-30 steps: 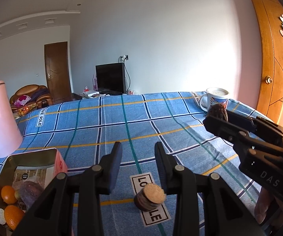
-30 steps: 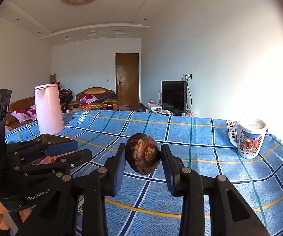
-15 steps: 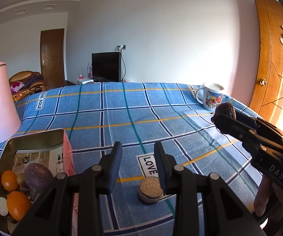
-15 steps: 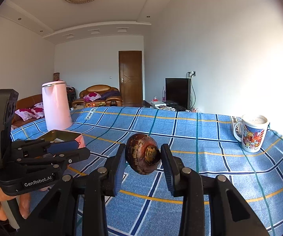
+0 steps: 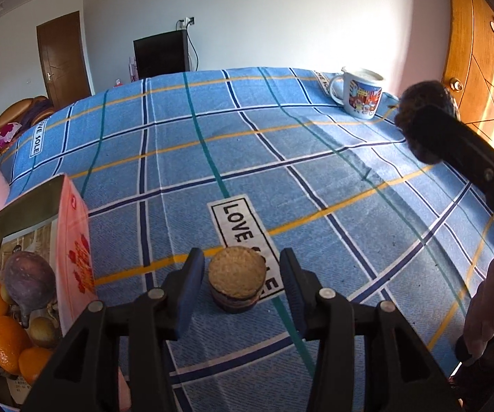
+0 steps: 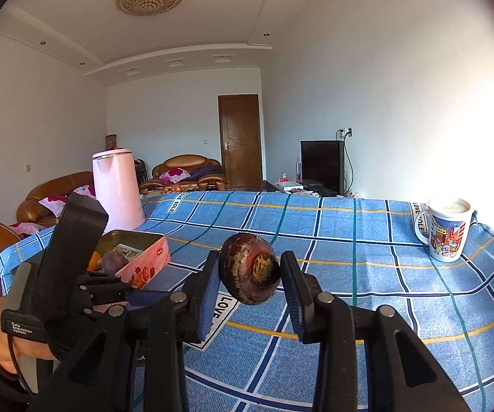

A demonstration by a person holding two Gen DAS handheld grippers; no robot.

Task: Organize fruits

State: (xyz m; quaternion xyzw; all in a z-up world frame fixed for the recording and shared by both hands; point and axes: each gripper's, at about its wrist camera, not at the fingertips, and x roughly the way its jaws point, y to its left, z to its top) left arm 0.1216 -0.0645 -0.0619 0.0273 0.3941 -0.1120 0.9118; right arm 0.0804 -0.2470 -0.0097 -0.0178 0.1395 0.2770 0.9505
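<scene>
The cut brown fruit (image 5: 236, 283) stands upright between the left hand-held gripper's (image 5: 238, 290) parted fingers, while the right hand-held gripper (image 6: 250, 276) clamps a dark round fruit (image 6: 249, 268).

The blue checked tablecloth (image 5: 315, 144) lies bare across its middle and far side, giving open passage there. Obstacles stand at the edges: the pink tin (image 5: 71, 240) at near left with fruit inside, the pink kettle (image 6: 118, 185) behind it, and the mug (image 6: 448, 228) at the far right corner. A cut brown fruit (image 5: 236, 283) sits on the cloth between the left gripper (image 5: 238, 286) fingers, with a gap either side.
</scene>
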